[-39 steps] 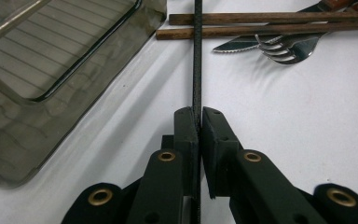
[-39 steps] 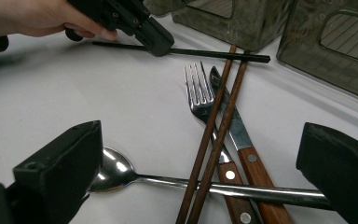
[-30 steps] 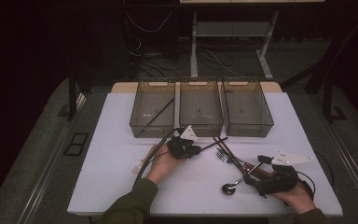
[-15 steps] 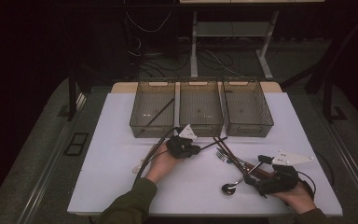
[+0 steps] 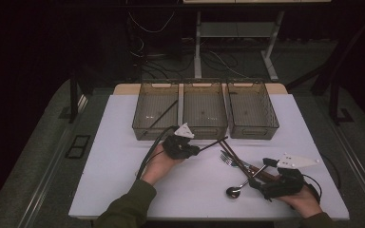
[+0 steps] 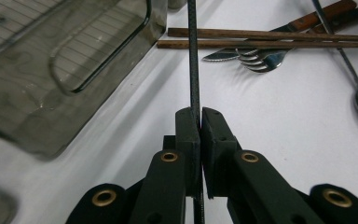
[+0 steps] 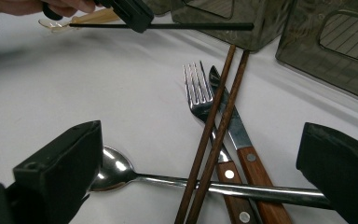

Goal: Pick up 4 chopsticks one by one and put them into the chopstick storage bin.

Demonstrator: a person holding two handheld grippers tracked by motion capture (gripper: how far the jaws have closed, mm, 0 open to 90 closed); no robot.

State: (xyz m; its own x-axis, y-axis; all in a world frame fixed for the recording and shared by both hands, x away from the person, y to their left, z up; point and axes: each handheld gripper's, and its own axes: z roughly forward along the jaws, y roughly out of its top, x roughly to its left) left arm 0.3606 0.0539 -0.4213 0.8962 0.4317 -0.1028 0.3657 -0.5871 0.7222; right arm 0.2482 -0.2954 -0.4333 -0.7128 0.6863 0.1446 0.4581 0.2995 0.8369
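left gripper (image 5: 195, 149) has its jaws pressed together on a thin black chopstick (image 6: 193, 56), clamped partway along so the stick runs straight out ahead between the pads and a short stub pokes back below them. in the high view the stick (image 5: 213, 144) is off the table, pointing right toward the cutlery pile, just in front of the middle bin (image 5: 205, 127). in the right gripper view the same stick (image 7: 191, 26) sits level, its tip close to a bin corner (can't tell if it touches).

right gripper (image 5: 261, 183) rests on the table near the right front edge, jaws spread wide, nothing between the pads. straight ahead of it lies the pile: two brown wooden chopsticks (image 7: 216, 126) side by side across a fork (image 7: 198, 91) and a wood-handled knife (image 7: 235, 130), with a metal spoon (image 7: 116, 172) lying crosswise under the chopsticks, bowl nearest the left jaw.

three smoky clear bins stand in a row at the far side of the white table (image 5: 123, 180). the left bin (image 5: 154, 128) holds another black stick (image 5: 161, 116) leaning diagonally. a pale spoon (image 7: 86, 18) lies on the table beside the left hand (image 5: 159, 164).
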